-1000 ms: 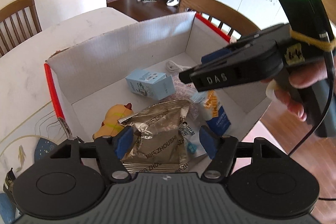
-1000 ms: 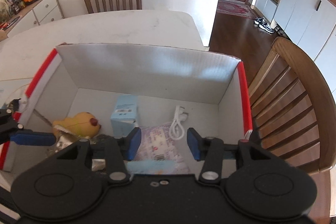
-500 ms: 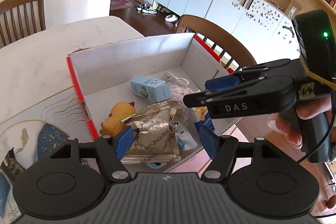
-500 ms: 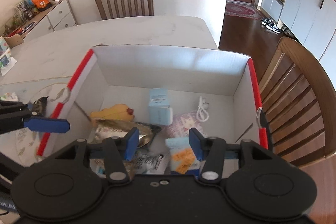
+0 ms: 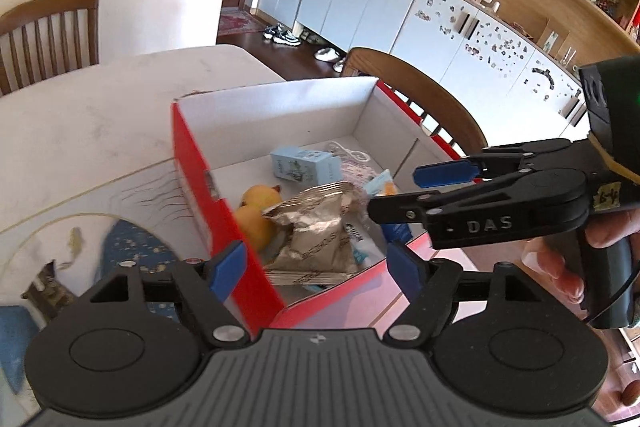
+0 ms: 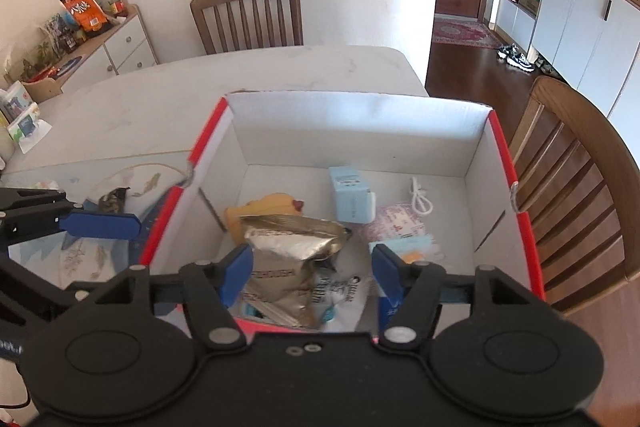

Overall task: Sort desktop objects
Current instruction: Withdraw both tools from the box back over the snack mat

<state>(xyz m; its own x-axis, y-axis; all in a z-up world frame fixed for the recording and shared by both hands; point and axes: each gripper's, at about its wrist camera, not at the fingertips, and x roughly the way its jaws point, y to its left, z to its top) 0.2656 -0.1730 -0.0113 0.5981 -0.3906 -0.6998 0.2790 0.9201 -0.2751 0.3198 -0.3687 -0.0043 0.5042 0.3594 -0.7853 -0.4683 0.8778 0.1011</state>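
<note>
Jaws are spreading on both tools with nothing gripped between them: the left gripper (image 5: 316, 263) is hanging over the near left corner of the red-and-white cardboard box (image 5: 200, 183), its left pad outside the red wall and its right pad above the near rim, while the right gripper (image 6: 312, 273) is hovering over the near rim, pads apart above a crumpled silver snack bag (image 6: 292, 247). In the left view the right gripper is reaching in from the right above the box's near right corner, held by a hand (image 5: 576, 259). Inside the box, the silver bag is lying against a yellow duck toy (image 6: 272, 209) towards the left wall; a pale blue carton (image 6: 350, 199) is standing near the middle, a coiled white cable (image 6: 420, 197) is lying towards the far right corner, and flat packets are crowding the near right part. The far strip of the box floor is lying bare. The box is sitting at the right end of the pale bench (image 6: 200, 95), its right wall near the bench edge and a wooden chair (image 6: 580, 179) just beyond. Open bench is stretching behind and to the left of the box.
</note>
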